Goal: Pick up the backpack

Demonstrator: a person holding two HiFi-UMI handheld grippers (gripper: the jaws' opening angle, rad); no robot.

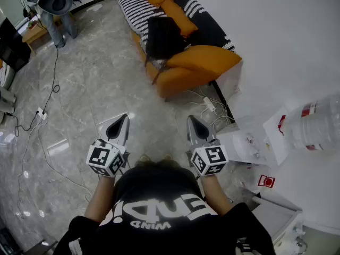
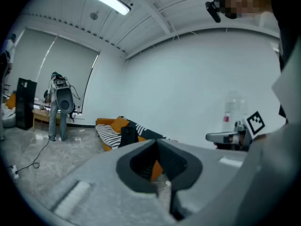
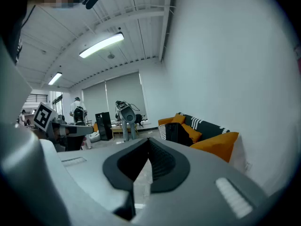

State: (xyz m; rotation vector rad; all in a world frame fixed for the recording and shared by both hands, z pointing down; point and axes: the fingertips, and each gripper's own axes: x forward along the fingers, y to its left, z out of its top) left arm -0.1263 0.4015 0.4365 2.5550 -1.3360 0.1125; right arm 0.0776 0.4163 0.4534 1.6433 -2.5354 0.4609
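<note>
- Two grey handheld two-jaw tools: the left gripper (image 1: 124, 119) and the right gripper (image 1: 192, 121). Both are clenched tight on nothing and held side by side, apart.
- One black fabric backpack (image 1: 162, 36) stands on the seat of the one orange sofa (image 1: 204, 61) with a striped cover. It seems to lean against two orange cushions (image 1: 180, 16).
- One clear plastic water jug (image 1: 319, 125) is at the right; its contents are unclear.
- Open grey marble floor (image 1: 101, 73) lies between the grippers and the sofa, with a black cable (image 1: 54, 81) trailing at its left.
</note>
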